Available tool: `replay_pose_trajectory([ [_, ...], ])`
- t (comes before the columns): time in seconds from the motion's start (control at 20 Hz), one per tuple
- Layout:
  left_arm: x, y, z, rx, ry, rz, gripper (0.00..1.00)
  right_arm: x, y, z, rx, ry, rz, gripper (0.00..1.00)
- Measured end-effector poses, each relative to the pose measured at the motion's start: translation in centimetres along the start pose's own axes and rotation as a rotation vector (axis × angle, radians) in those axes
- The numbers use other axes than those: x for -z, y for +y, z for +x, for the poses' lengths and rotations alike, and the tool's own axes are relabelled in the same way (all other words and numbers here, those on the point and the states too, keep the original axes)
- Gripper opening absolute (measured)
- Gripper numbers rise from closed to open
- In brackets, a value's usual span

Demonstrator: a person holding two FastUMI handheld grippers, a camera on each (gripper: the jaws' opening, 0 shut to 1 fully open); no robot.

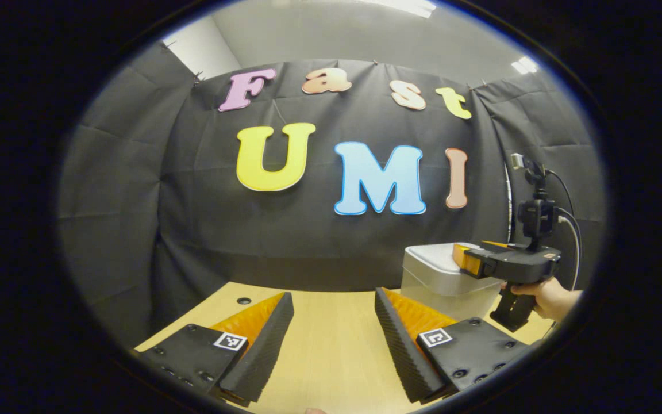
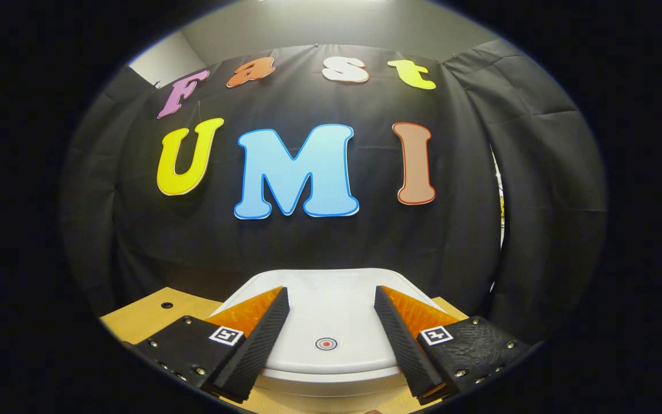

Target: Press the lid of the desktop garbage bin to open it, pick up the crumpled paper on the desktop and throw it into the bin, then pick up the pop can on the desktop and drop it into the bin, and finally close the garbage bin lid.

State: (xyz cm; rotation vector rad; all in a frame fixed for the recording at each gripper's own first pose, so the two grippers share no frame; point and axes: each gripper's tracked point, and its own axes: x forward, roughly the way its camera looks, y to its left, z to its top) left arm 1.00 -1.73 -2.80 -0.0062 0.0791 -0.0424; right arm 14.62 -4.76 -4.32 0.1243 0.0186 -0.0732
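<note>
**White lid directly under the right gripper; press not yet made**

White plastic bin sits on the wooden desktop in front of the black booth wall, lid down and flat. In the right gripper view the right gripper hangs just above the lid, its two fingers spread wide with nothing between them. A small red-and-white ring mark lies on the near part of the lid, between the two fingers and slightly left of centre; I judge this to be the press point.

Left gripper view: bin stands to the far right on the desktop. The right gripper, held by a hand, is over the bin's right side, tips overlapping the lid edge; whether they touch it cannot be told. The left gripper is wide open, empty, over bare wood, well apart from the bin.

Judgement: first step in hand. The right gripper is the nearer one; the target lies straight below and just ahead of its tips, so the coming move is a short downward push on the mark.

Crumpled paper and pop can: places unknown.
</note>
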Motion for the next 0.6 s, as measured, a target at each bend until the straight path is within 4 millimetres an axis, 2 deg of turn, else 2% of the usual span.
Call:
replay_pose_trajectory([
  [0.3, -0.4, 0.1, -2.5, -0.119, -0.010, -0.011, 0.93, 0.0, -0.2, -4.0, -0.062, 0.094, -0.010, 0.96],
  [0.4, 0.1, -0.3, -3.0, -0.150, -0.003, 0.014, 0.96, 0.1, -0.4, -5.7, -0.083, 0.095, -0.028, 0.96],
  [0.6, 0.8, -2.1, -3.6, -0.156, 0.008, 0.028, 0.96, -0.1, 0.4, -10.0, -0.150, 0.064, -0.110, 0.96],
])
